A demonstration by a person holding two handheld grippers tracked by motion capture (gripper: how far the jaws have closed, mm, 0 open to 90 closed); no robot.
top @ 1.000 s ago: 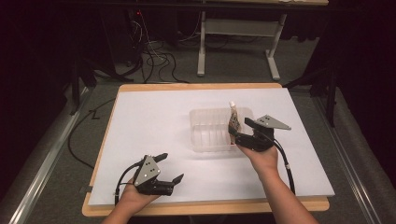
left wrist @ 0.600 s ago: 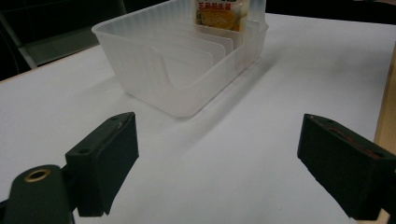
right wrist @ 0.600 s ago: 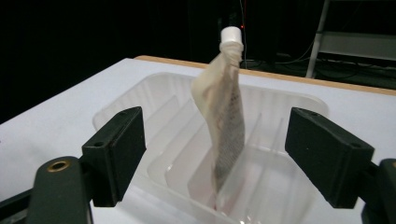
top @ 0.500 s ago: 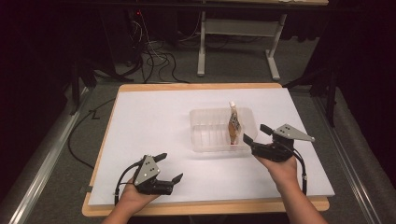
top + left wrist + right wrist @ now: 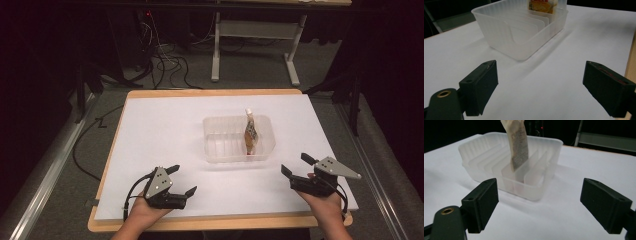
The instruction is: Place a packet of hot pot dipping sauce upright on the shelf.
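A clear plastic bin with upright dividers stands on the white table top, right of its middle. A small printed packet stands upright in a slot near the bin's right end. The packet rises above the bin's rim in the right gripper view, and its yellow print peeks over the bin in the left gripper view. My left gripper rests open near the front edge at the left. My right gripper is open at the front right, apart from the bin, holding nothing.
The white sheet covers a wooden board whose edge shows around it. Cables and a table frame lie on the floor beyond. A metal rail runs along the left.
My right gripper let go of the packet in the bin and drew back toward the front right, open. The left gripper stayed put.
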